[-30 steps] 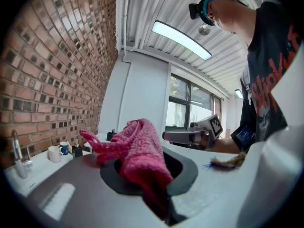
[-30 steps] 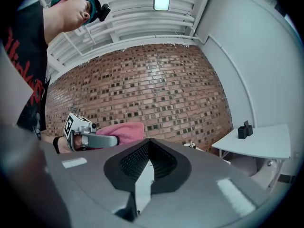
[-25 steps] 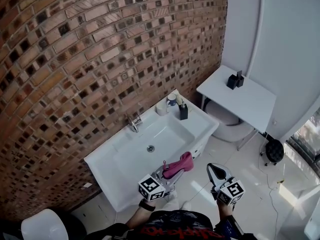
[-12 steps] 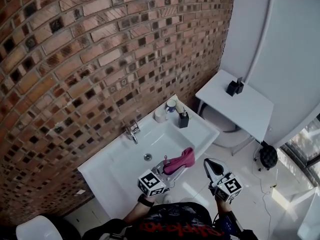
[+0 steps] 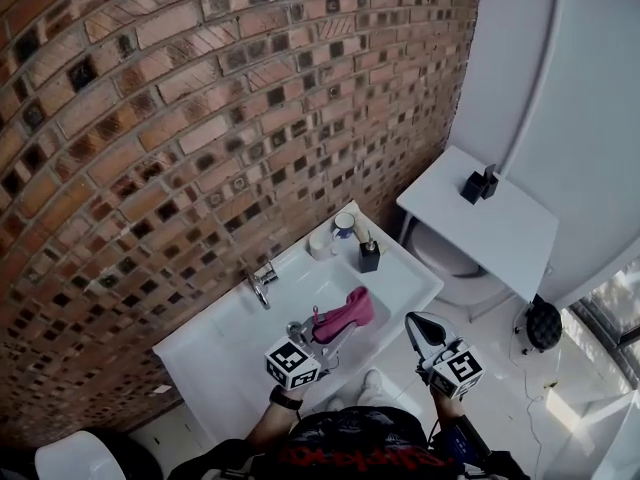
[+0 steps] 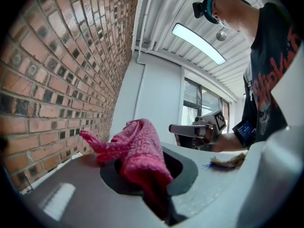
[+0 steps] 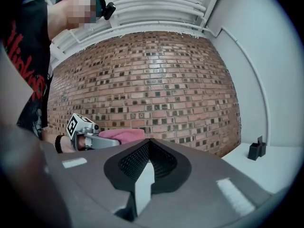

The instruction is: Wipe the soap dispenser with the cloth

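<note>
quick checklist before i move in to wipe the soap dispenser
1. Cloth clamped in the left gripper jaws: ok.
2. Right gripper jaws shut with nothing between them: ok.
3. Soap dispenser upright at the back corner of the sink: ok.
4. Cloth touching the dispenser: not ok, they are well apart.
5. Containers beside the dispenser clear of the wipe: cannot tell.

No word or number can be read anywhere. The black shirt (image 5: 345, 460) carries red lettering across the chest, too warped and cropped to make out. The left cube (image 5: 292, 363) and the right cube (image 5: 455, 370) show only black-and-white square marker patterns.
</note>
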A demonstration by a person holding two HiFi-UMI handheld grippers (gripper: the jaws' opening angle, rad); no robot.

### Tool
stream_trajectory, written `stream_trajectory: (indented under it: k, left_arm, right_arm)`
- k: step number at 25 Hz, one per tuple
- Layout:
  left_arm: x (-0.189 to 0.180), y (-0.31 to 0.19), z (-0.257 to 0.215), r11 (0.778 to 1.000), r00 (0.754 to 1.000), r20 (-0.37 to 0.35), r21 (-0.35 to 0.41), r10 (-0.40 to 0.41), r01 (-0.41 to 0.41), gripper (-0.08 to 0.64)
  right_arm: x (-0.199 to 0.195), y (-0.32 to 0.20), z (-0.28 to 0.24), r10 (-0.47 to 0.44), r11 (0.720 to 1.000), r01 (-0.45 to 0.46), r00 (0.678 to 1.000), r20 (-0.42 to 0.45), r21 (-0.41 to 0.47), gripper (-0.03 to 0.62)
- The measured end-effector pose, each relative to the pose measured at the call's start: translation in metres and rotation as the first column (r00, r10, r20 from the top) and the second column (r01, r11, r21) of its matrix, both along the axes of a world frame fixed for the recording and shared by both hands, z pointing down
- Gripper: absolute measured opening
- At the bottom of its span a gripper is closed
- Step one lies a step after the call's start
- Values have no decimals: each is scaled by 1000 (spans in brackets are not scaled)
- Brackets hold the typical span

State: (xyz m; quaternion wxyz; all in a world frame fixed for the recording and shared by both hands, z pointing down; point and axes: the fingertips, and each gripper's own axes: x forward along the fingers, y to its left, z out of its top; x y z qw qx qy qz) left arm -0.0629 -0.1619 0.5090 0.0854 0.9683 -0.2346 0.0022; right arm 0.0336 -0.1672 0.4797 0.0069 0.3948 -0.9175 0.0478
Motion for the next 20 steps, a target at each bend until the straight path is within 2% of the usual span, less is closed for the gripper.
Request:
stream_trajectory:
  k: [4,8,10,16,20]
  left_arm:
    - [25,-29,-10,999,1000,15,27,-23,22,51]
    - [50,-40,-19,1000,1000,-14,15,-8,8,51]
    - [53,-48,-14,999,1000,-8,10,-30,30,51]
    - [26,-61,15,987,988,27,-54,-152,153,51]
    - [4,-70,28,977,981,7,-85,-194,194,51]
  right_arm:
    - [22,-36,10,-46,999,46,999,-5,-18,0]
    - [34,-58,17,-75,995,77,996,37,-68,0]
    - [39,-68,26,-91,992,94,995,36,-80,0]
    - [34,-96,60,-117,983,117,993,9,-138,0]
    - [15,-112,65,-144,979,134,988,-53,-152,0]
